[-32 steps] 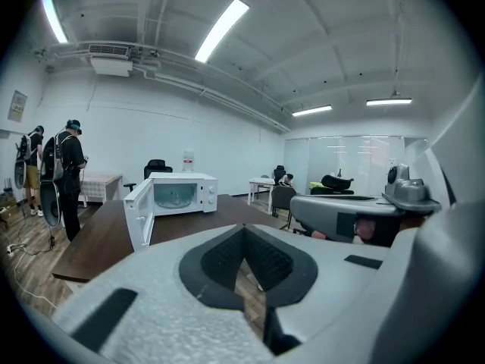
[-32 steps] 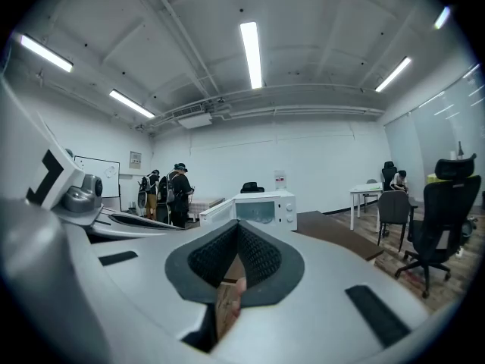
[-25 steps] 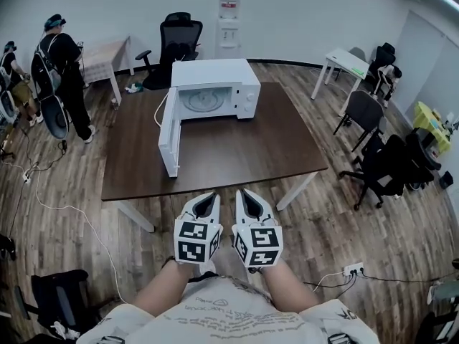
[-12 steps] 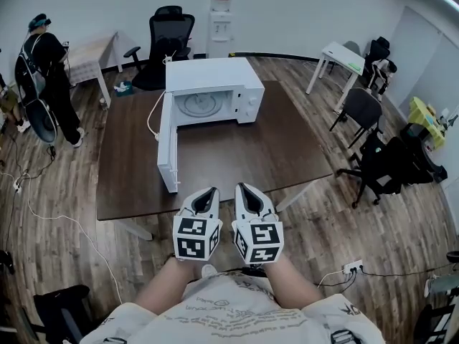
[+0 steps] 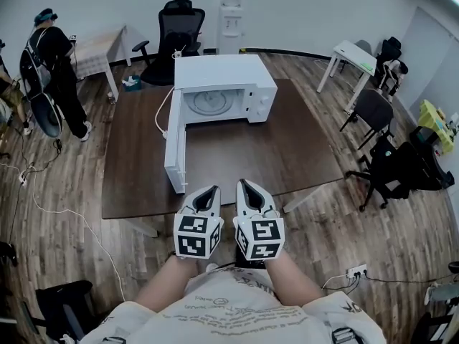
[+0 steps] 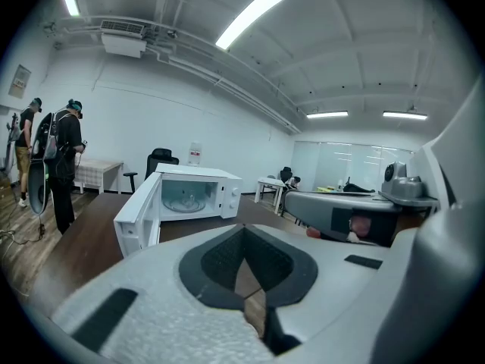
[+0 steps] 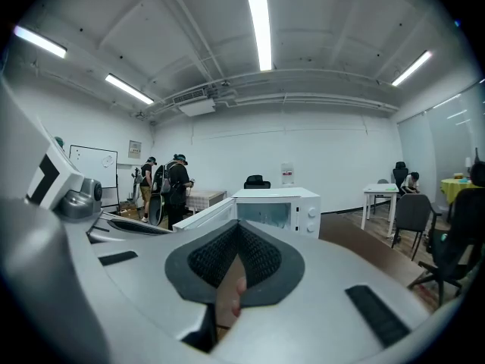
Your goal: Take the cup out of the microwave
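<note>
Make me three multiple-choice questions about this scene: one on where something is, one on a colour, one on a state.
1. Where does the white box-shaped microwave stand?
A. on the dark brown wooden table
B. on the floor
C. on a chair

2. What colour is the high-backed office chair behind that table?
A. red
B. black
C. white

3. The microwave's door is:
A. shut
B. swung open
C. taken off

Answers: 1 A, its base rests on the tabletop. 2 B, its seat and back are black. 3 B, it stands out toward the person and the glass turntable shows.
</note>
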### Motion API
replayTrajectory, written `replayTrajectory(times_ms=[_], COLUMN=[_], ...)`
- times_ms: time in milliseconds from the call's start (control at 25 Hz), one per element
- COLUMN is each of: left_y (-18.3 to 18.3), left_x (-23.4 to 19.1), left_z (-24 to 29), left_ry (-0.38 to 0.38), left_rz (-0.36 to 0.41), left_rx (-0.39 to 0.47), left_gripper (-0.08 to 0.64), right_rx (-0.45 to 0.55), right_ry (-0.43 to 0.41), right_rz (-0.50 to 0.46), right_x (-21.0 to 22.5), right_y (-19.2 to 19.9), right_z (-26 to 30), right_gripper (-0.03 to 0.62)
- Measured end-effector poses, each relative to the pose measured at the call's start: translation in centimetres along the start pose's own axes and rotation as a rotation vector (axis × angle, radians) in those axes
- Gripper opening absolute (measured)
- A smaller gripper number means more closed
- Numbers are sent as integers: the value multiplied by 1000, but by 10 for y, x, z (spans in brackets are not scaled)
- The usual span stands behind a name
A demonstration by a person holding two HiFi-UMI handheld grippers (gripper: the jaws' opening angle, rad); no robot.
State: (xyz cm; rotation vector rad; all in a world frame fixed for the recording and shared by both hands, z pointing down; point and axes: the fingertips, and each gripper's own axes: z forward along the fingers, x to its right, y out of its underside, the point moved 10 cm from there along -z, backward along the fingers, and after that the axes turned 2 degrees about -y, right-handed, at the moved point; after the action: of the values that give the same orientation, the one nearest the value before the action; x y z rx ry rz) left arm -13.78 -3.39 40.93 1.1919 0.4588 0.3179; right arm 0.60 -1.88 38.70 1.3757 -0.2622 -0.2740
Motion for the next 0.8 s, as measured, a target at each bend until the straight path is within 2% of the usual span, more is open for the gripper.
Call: replayTrajectory(times_ms=[480,800], left_y=[-15,-29], left_x=[-13,-26], left_z=[49,105], left_ry=[-30,-64], left_rz=[22,25], left_rx=[-14,-21], left_gripper=[14,14], right_rx=[8,-3], right_ry=[-26,-54], right_rz=[39,36], right_x=[35,70], right_y=[0,-3], right_z=[49,98], right_gripper=[12,12])
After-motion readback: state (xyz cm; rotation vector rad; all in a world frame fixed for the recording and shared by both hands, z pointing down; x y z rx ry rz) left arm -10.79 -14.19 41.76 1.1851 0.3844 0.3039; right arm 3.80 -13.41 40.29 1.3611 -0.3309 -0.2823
